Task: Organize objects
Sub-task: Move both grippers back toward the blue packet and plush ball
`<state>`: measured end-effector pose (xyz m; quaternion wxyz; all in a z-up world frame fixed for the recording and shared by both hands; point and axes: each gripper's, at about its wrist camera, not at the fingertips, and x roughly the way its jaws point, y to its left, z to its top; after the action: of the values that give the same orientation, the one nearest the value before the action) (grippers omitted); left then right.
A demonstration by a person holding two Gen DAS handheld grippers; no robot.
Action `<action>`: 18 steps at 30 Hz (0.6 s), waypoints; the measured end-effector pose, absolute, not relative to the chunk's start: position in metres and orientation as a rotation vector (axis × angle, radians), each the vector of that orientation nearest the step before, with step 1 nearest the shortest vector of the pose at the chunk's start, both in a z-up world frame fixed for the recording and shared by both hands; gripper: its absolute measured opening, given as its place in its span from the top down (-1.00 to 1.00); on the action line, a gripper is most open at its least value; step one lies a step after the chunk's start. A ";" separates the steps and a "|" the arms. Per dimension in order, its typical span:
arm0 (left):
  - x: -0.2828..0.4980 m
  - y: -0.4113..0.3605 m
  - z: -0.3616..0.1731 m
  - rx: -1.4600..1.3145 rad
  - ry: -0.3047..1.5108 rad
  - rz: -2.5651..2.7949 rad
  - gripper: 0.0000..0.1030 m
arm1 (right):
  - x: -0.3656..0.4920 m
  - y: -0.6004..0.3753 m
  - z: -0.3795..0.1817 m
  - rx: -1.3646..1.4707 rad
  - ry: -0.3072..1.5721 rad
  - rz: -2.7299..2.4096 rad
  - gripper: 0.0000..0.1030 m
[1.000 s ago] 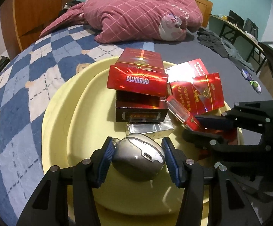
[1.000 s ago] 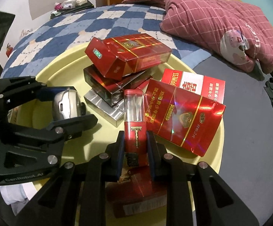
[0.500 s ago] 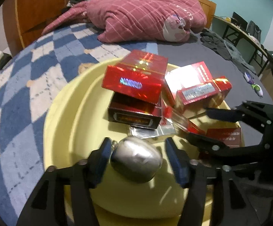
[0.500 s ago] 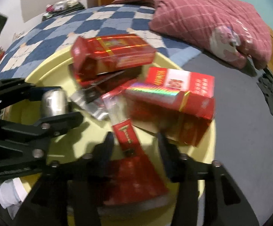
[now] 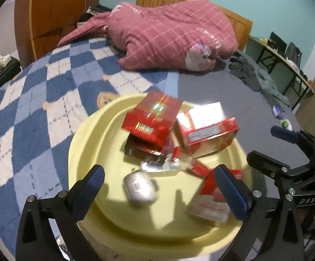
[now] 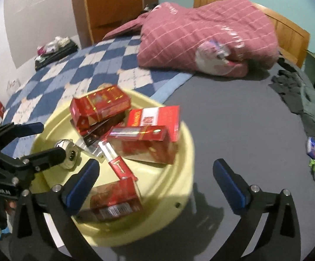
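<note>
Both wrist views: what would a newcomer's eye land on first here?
First the round yellow tray on the bed, heaped with glossy red boxes, a silver oval case lying in its near part. Next the crumpled maroon checked quilt piled at the headboard, behind the blue and white checked blanket. Both tools, left and right, are open and hold nothing.

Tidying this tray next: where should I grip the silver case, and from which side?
Grip the silver case across its narrow rounded sides, from above on the tray's bare near-left floor. It lies flat and alone; the red boxes crowd its far side.
</note>
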<state>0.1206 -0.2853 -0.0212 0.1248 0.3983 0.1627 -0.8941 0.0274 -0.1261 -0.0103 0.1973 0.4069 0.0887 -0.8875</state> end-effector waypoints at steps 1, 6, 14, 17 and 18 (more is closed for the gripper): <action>0.122 -0.281 -0.013 1.144 0.465 -2.617 -0.99 | 0.030 -0.120 -0.005 1.135 0.247 -2.496 -1.00; 0.127 -0.250 0.027 1.066 0.384 -2.690 -0.99 | 0.045 -0.080 0.027 1.084 0.221 -2.579 -1.00; 0.120 -0.183 0.057 1.019 0.212 -2.760 -0.99 | 0.066 -0.005 0.062 1.048 0.187 -2.721 -1.00; 0.110 -0.160 0.060 1.015 0.186 -2.788 -0.99 | 0.071 0.024 0.070 1.038 0.169 -2.781 -1.00; 0.106 -0.154 0.061 1.004 0.181 -2.800 -0.99 | 0.072 0.032 0.071 1.035 0.160 -2.798 -1.00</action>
<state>0.1060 -0.1542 0.0609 0.0806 0.3358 0.0605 -0.9365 0.0724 0.0322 0.0713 0.0769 0.3455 0.0534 -0.9338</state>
